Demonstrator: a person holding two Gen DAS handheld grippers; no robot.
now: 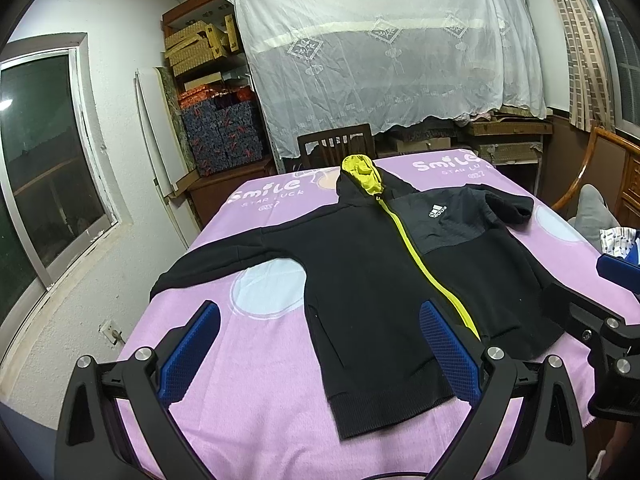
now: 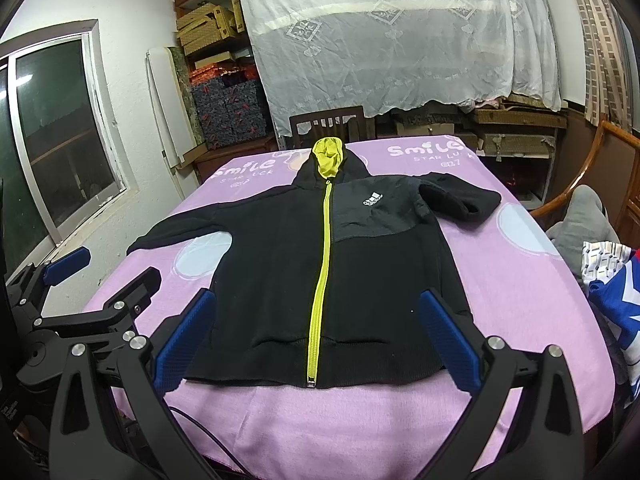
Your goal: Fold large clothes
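A black zip hoodie [image 1: 376, 280] with a yellow zipper, yellow hood lining and a white logo lies flat, front up, on the pink blanket [image 1: 264, 360]. Its left sleeve stretches out; its right sleeve is folded short. My left gripper [image 1: 320, 348] is open and empty above the hoodie's near left hem. My right gripper [image 2: 318, 340] is open and empty above the hem of the hoodie [image 2: 320, 272], over the zipper's bottom end. Each gripper shows in the other's view: the right one [image 1: 608, 308] and the left one [image 2: 80, 280].
The pink blanket [image 2: 360, 420] covers a table. A wooden chair [image 2: 328, 126] stands at the far side. A pile of clothes [image 2: 608, 280] lies at the right edge. A window [image 1: 44, 176] and wall are on the left, with shelves of boxes and a white sheet [image 1: 384, 56] behind.
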